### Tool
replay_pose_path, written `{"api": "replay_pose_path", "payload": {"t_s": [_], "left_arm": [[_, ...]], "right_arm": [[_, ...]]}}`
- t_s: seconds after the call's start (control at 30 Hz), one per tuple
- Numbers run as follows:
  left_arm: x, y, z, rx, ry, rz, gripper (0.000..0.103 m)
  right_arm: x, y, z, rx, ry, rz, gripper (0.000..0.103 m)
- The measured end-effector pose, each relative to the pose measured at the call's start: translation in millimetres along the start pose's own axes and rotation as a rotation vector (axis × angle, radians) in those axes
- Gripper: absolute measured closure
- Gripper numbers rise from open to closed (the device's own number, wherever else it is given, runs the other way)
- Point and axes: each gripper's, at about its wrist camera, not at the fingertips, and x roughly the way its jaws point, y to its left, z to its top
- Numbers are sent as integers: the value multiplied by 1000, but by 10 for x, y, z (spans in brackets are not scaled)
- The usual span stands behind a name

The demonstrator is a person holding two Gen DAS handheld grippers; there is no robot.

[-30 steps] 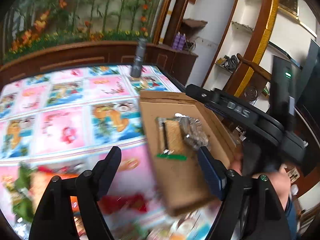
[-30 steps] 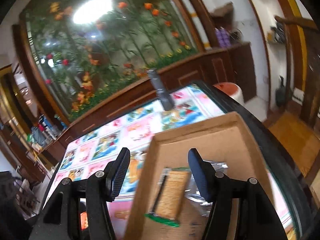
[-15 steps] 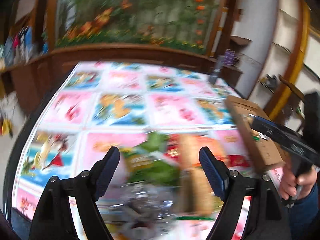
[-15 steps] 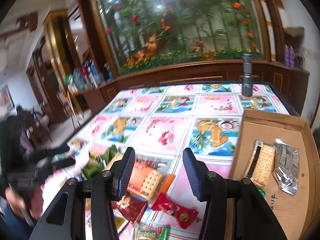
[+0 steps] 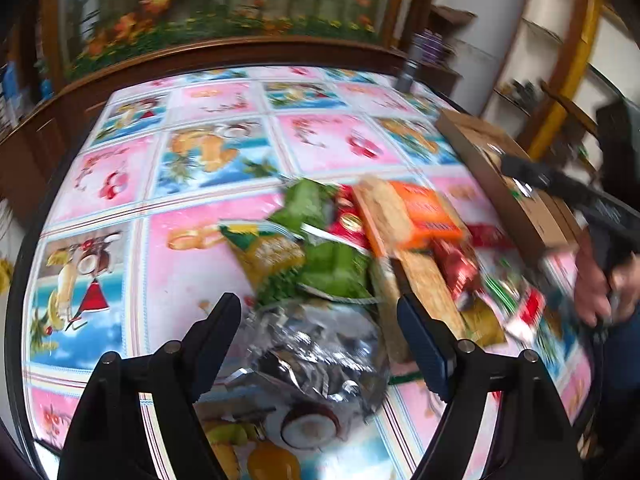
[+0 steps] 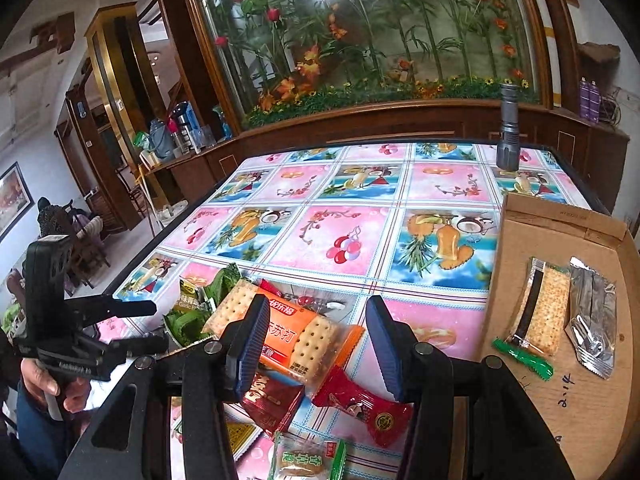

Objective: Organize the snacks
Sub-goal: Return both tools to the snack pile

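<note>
A pile of snack packets lies on the patterned table. My left gripper (image 5: 318, 332) is open and empty above a crinkled silver packet (image 5: 320, 356), with green packets (image 5: 332, 268) and an orange cracker pack (image 5: 420, 216) beyond it. My right gripper (image 6: 318, 340) is open and empty over the orange cracker pack (image 6: 296, 332); red candy packets (image 6: 360, 404) lie under it. The cardboard tray (image 6: 568, 400) at the right holds a cracker packet (image 6: 540, 308) and a silver packet (image 6: 592, 316). The left gripper also shows in the right wrist view (image 6: 148, 326).
A grey flashlight (image 6: 508, 136) stands upright at the table's far right corner. A wooden cabinet with a flower display runs behind the table. The table's black edge (image 6: 160, 236) runs along the left. The tray also shows in the left wrist view (image 5: 504, 184).
Both grippers have swung left, away from the cardboard tray and over the snack pile. The left gripper has come down close to the silver packet. Both stay open.
</note>
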Motion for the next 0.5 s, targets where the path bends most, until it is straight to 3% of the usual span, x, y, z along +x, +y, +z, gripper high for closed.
{"api": "replay_pose_path", "payload": {"t_s": [0.2, 0.5], "left_arm": [[-25, 21, -117, 58, 48, -62, 22], [190, -141, -228, 163, 111, 64, 14]], "right_arm": [[10, -51, 16, 24, 4, 8, 49], [19, 38, -8, -12, 8, 3, 49]]}}
